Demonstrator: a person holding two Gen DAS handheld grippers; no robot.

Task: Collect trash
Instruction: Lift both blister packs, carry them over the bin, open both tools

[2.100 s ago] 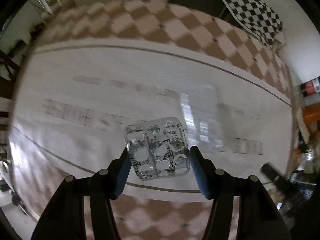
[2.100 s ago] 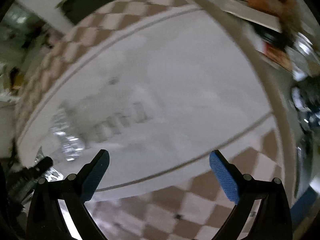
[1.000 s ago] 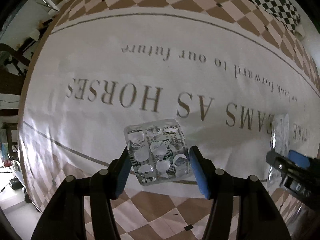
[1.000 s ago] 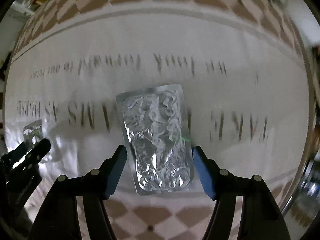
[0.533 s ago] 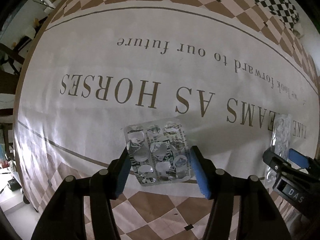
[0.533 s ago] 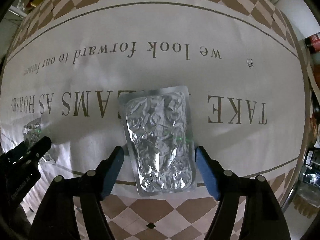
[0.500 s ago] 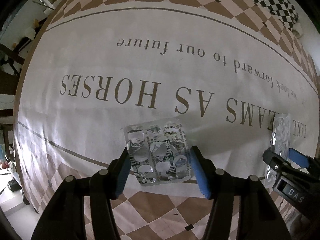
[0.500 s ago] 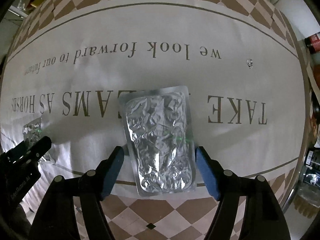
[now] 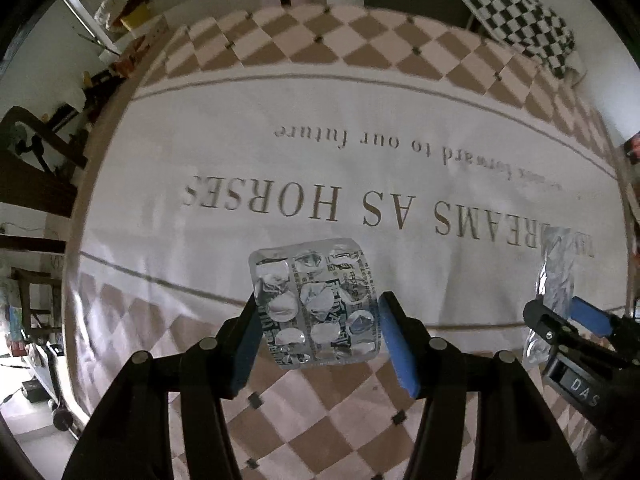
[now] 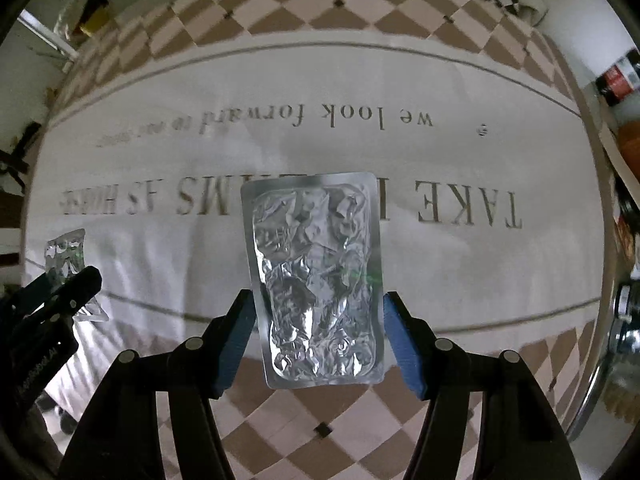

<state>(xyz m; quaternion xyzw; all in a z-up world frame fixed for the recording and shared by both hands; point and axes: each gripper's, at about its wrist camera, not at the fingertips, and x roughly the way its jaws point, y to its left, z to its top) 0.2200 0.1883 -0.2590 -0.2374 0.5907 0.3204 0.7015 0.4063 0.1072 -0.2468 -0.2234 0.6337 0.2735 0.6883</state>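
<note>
Pointing forward lengthwise, foil blister pack [image 10: 318, 280] in right gripper [image 10: 318, 334]

Both my wrist cameras look forward and down, close over the lettered tablecloth [image 9: 280, 152]; each catches the other tool at its frame edge.

left gripper [image 9: 318, 330] jaws clamped, right gripper [image 10: 318, 330] likewise

Your worktop and its cloth

You see the worktop [image 9: 120, 128] under a white cloth [image 9: 360, 184] with brown and cream squares round its edge. Big brown letters on the cloth look upside down to you. The cloth lies flat.
</note>
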